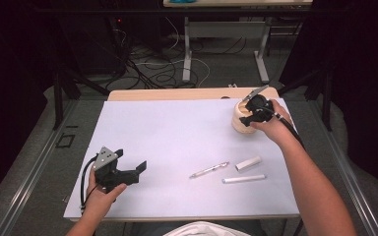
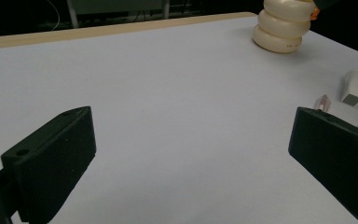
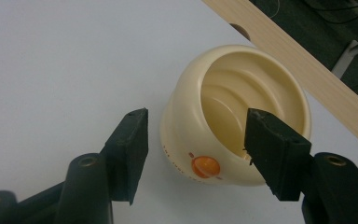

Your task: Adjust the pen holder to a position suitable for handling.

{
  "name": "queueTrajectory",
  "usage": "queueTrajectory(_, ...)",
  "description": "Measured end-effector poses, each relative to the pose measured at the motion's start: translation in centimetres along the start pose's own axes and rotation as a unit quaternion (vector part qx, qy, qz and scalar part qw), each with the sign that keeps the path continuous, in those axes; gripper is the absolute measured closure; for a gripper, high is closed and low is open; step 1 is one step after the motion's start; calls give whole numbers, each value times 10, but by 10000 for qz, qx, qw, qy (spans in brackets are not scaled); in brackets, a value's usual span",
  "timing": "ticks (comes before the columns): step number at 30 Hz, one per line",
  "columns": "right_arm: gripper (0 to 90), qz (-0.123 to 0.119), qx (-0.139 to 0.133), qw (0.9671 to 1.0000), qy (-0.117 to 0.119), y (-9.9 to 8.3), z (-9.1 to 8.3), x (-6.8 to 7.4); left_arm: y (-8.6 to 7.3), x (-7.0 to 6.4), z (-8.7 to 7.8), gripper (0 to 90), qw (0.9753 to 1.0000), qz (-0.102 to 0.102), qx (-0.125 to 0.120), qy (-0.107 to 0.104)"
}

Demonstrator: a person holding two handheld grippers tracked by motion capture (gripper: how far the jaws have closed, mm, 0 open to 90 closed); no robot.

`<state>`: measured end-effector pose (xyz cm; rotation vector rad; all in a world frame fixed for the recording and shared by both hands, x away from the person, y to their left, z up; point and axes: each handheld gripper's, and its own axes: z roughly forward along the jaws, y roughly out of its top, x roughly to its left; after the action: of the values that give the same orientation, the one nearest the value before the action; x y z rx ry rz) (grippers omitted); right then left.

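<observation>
Right tongs [image 3: 193, 154] spread over cream cup [image 3: 235, 116].
Orange logo seen on cup, print unreadable; left tongs [image 1: 128, 172] held apart above bench [image 1: 177, 132].

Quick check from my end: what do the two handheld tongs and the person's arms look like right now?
Both tongs are black, with flat, blocky jaws. The left tongs carry a grey three-cornered plate on top, and a black cable loops from them by the wrist. The right tongs carry a similar grey plate, seen edge-on, and a black cable trails back along the forearm. Both forearms are bare, with no sleeves. A white garment shows at the bottom edge.
</observation>
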<state>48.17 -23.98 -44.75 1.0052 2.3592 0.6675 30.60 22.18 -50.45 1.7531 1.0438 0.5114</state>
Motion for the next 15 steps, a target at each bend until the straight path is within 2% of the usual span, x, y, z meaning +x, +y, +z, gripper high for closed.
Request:
queueTrajectory(1, 399, -49, -13, 10000, -68, 0, 4, -1, 0, 0, 0, 7, 10000, -4, 2, 6)
queueTrajectory(2, 399, -49, -13, 10000, -68, 0, 4, -1, 0, 0, 0, 7, 10000, -52, -2, -5)
queueTrajectory(6, 403, -94, 148, 9998, -18, 1, 14, -3, 0, 0, 0, 7, 10000, -37, 4, 13)
queueTrajectory(10, 409, -95, 193, 9998, -29, 1, 18, -5, -1, 0, 1, 7, 10000, -90, 4, -1)
queueTrajectory(14, 423, -126, 220, 9997, -53, 1, 20, -6, -1, 1, 1, 8, 10000, -51, 26, 17)
queueTrajectory(15, 424, -190, 249, 9995, -31, 0, 22, -6, -1, 1, 1, 9, 10000, -71, 35, 13)
